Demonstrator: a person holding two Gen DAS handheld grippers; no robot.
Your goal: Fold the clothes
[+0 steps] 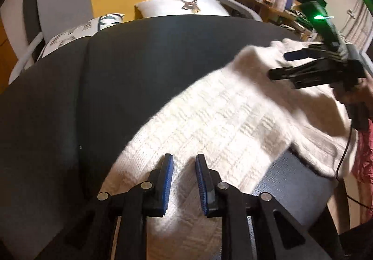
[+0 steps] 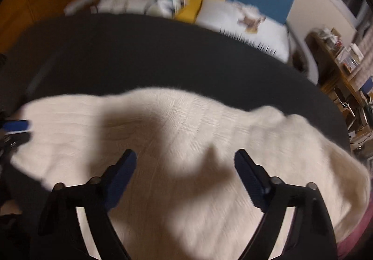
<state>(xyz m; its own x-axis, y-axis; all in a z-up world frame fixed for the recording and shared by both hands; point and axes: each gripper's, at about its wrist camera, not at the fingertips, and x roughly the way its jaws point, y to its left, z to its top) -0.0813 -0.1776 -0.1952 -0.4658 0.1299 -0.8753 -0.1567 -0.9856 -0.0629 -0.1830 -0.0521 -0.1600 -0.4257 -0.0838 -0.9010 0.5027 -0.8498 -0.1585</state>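
Observation:
A cream knitted sweater lies spread on a black surface. Part of it is doubled over itself near the right side. My left gripper hovers over the sweater's near left end. Its blue-padded jaws stand a narrow gap apart and pinch no cloth. My right gripper hangs over the sweater's far right end, held by a person's hand. In the blurred right wrist view the sweater fills the middle, and the right gripper is wide open above it, holding nothing. A left gripper pad shows at the left edge.
Beyond the black surface lie white pillows against a grey, yellow and blue wall. A cluttered wooden desk stands at the back right. Red cloth and a black cable hang at the right edge.

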